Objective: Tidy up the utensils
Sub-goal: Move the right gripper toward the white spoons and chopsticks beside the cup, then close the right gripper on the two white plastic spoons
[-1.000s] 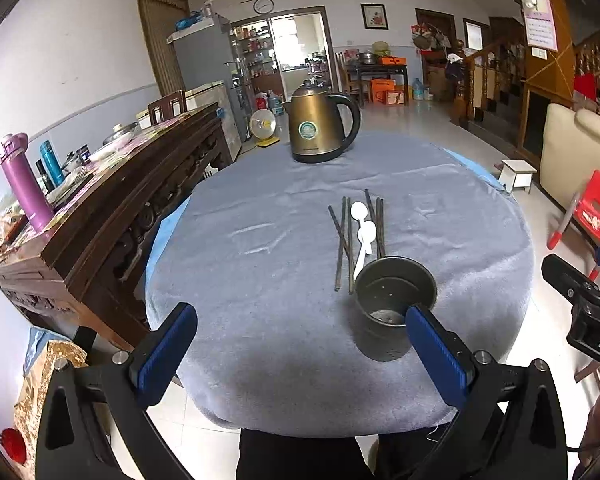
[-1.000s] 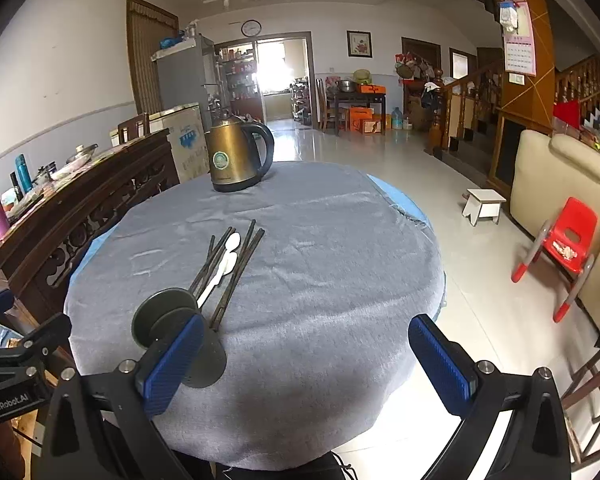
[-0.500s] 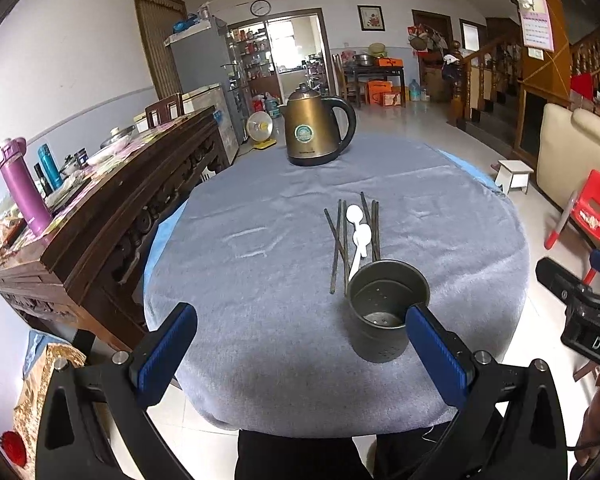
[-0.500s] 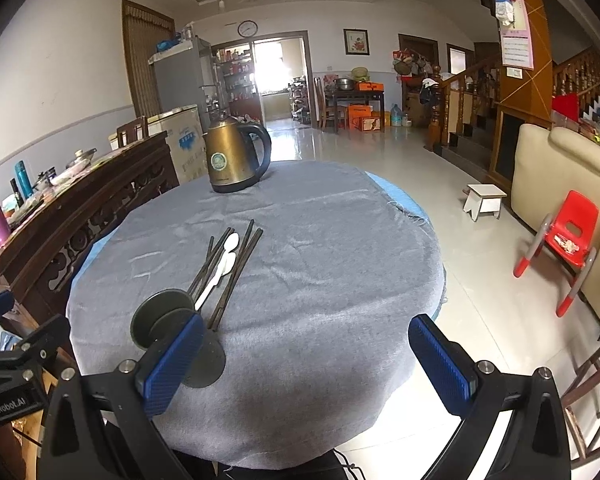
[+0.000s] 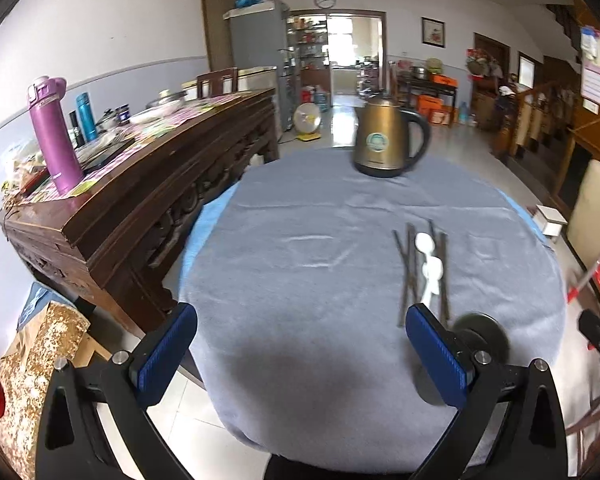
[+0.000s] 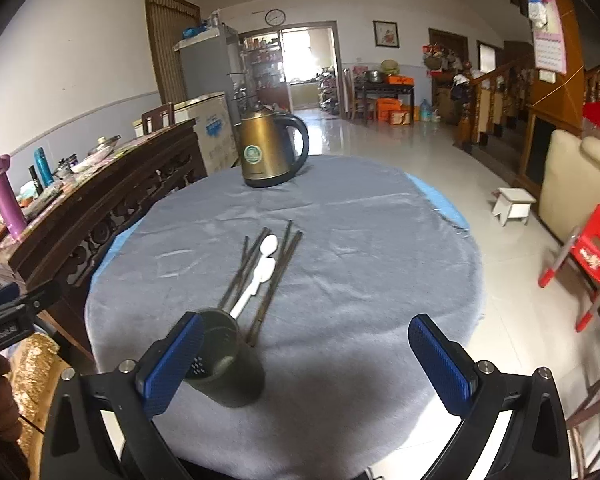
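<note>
Approach stage, nothing gripped: fingers of left gripper (image 5: 300, 356) and right gripper (image 6: 314, 364) spread wide; next, pinching chopsticks (image 6: 274, 276) or spoons (image 6: 260, 276) beyond utensil holder (image 6: 224, 364).

No wording reads clearly: the kettle (image 6: 269, 152) beyond the gripper carries a round green badge, lettering illegible

Daylight floods from the far bright doorway (image 6: 306, 68), glaring off the glossy pale tiled floor (image 6: 380, 136). Left wrist view shows motion blur; fisheye curvature darkens corners; soft shadows fall near on the grey round tablecloth (image 5: 300, 368).
</note>
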